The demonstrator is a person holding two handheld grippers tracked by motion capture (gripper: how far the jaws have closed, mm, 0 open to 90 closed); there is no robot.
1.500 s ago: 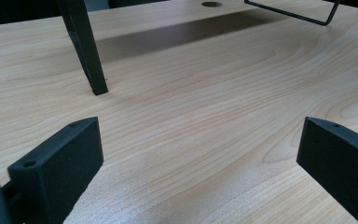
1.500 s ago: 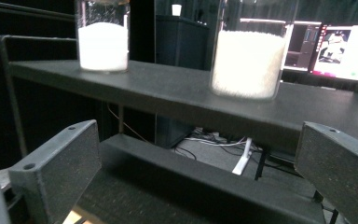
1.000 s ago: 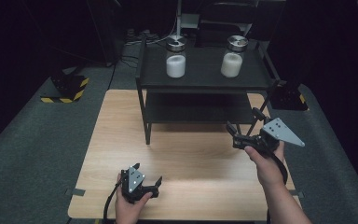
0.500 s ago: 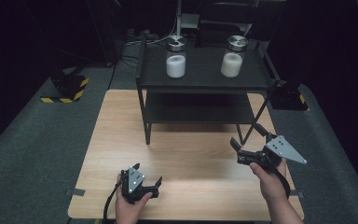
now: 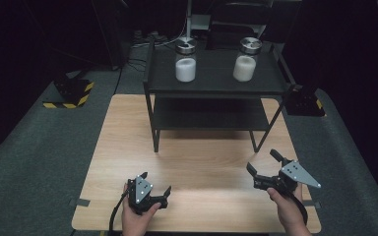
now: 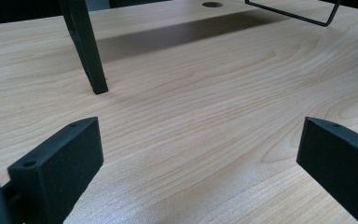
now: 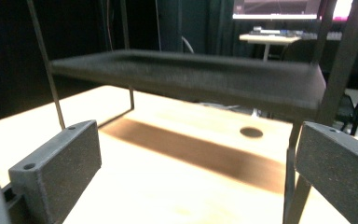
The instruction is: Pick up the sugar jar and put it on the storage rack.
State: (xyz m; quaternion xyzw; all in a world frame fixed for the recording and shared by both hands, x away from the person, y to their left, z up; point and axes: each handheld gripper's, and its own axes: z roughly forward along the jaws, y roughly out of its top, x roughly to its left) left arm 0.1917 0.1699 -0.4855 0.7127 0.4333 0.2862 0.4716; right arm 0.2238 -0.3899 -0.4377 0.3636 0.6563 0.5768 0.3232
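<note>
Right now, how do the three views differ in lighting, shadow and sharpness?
High view: the light wooden table is evenly lit against near-black surroundings, with a soft shadow under the black two-tier metal rack. Left gripper view: sharp wood grain, rack shadow across the far tabletop. Right gripper view: the rack's lower shelf looks soft and blurred, and a bright screen glares at top.

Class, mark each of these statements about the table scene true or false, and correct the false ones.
1. Two jars stand on the rack's top shelf. True.
2. The left gripper is shut on a jar. False: its jaws stand apart over bare table.
3. The right gripper is open. True.
4. Both jars lie on the table. False: they stand upright on the rack.
5. The rack's lower shelf holds a jar. False: nothing shows on it.
</note>
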